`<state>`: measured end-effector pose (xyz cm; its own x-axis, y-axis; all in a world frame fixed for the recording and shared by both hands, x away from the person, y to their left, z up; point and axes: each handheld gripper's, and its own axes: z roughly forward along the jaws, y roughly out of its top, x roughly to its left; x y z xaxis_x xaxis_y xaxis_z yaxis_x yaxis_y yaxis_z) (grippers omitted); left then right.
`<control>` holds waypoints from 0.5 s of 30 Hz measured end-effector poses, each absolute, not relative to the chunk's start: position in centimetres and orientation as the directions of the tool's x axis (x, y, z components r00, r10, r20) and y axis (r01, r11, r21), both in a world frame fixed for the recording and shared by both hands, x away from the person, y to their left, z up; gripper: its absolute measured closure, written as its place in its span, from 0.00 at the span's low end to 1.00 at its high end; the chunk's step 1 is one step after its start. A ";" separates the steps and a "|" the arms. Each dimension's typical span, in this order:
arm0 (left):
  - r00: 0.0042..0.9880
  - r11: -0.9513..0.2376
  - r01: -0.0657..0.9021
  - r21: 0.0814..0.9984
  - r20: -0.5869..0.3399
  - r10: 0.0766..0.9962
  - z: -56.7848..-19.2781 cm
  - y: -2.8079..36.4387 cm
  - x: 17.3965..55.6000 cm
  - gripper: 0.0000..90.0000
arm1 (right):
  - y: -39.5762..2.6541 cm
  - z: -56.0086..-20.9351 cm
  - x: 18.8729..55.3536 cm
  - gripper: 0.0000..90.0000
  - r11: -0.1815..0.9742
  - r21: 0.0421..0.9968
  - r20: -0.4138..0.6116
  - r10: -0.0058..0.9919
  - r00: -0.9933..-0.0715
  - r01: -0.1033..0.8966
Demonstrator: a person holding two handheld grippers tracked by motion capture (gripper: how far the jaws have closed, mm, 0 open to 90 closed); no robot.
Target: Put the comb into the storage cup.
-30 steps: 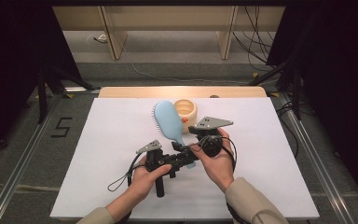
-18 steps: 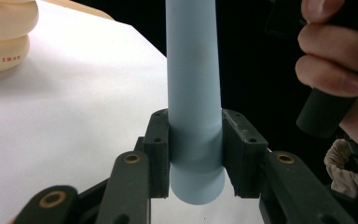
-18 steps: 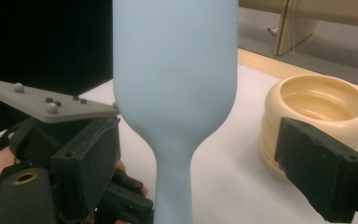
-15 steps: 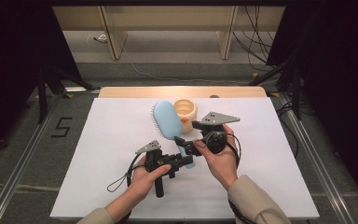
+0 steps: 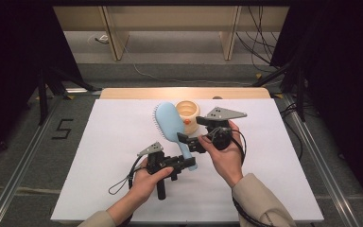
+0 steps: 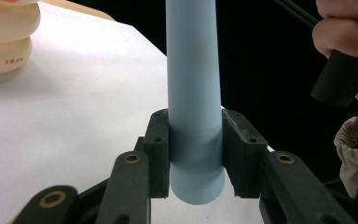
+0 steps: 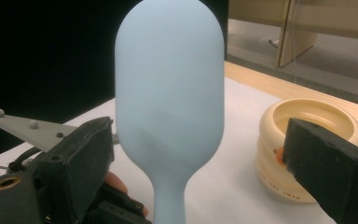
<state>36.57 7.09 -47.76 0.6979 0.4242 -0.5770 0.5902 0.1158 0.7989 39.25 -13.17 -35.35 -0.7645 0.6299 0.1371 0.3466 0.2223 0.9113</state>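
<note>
A light blue hairbrush [image 5: 169, 121] points its head toward the far side of the table, next to a cream ring-shaped cup [image 5: 188, 112]. My left gripper [image 5: 185, 163] is shut on the end of the brush handle [image 6: 194, 93], with a pad pressed on each side. My right gripper [image 5: 189, 142] is open, its jaws wide on either side of the brush neck and touching nothing. Those jaws have just been opening. In the right gripper view the smooth back of the brush [image 7: 170, 93] stands between the jaws, with the cup [image 7: 307, 126] at the right.
The white table top [image 5: 99, 179] ends in a wooden strip [image 5: 137, 93] at the far side. A cable loop [image 5: 123, 182] trails from the left gripper. Dark stands and cables lie on the floor to both sides.
My right gripper has drawn back a little to the right, and its jaws stand wider around the brush. The left gripper and the brush have stayed in place.
</note>
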 end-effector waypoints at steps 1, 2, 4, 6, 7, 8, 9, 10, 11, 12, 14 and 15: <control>0.695 0.119 0.595 0.795 -0.583 0.421 -47.7 7.1 36.5 0.72 | -13.1 -35.3 39.4 0.10 0.222 0.910 0.139 0.630 -0.764 0.349; 0.698 0.117 0.592 0.798 -0.579 0.422 -47.7 7.1 36.6 0.72 | -13.0 -35.2 39.5 0.09 0.220 0.910 0.144 0.630 -0.763 0.353; 0.699 0.115 0.589 0.800 -0.576 0.424 -47.7 7.1 36.6 0.72 | -12.7 -35.0 39.7 0.08 0.216 0.909 0.151 0.626 -0.765 0.356; 0.700 0.114 0.588 0.801 -0.575 0.424 -47.8 7.2 36.6 0.72 | -12.4 -34.7 39.9 0.06 0.215 0.911 0.149 0.623 -0.768 0.351; 0.696 0.118 0.592 0.797 -0.580 0.422 -47.8 7.1 36.6 0.72 | -12.3 -34.5 40.1 0.05 0.215 0.911 0.150 0.621 -0.770 0.351; 0.691 0.124 0.599 0.792 -0.588 0.420 -47.8 7.1 36.5 0.72 | -12.1 -34.4 40.2 0.05 0.214 0.911 0.155 0.616 -0.772 0.354; 0.696 0.118 0.593 0.797 -0.580 0.423 -47.8 7.2 36.6 0.72 | -12.0 -34.2 40.4 0.05 0.211 0.911 0.159 0.613 -0.774 0.355; 0.695 0.119 0.593 0.796 -0.581 0.425 -47.8 7.2 36.6 0.72 | -11.9 -34.1 40.5 0.04 0.207 0.912 0.163 0.609 -0.776 0.355; 0.694 0.121 0.593 0.796 -0.581 0.425 -47.8 7.2 36.6 0.72 | -11.8 -33.9 40.5 0.04 0.203 0.913 0.166 0.607 -0.777 0.354; 0.696 0.118 0.590 0.799 -0.577 0.427 -47.8 7.3 36.6 0.72 | -11.6 -33.8 40.6 0.04 0.202 0.914 0.165 0.606 -0.778 0.351; 0.697 0.117 0.589 0.799 -0.577 0.426 -47.8 7.3 36.7 0.72 | -11.5 -33.5 40.7 0.03 0.197 0.919 0.157 0.610 -0.776 0.341; 0.696 0.118 0.591 0.798 -0.578 0.426 -47.8 7.3 36.7 0.72 | -11.4 -33.4 40.7 0.03 0.193 0.922 0.153 0.615 -0.774 0.335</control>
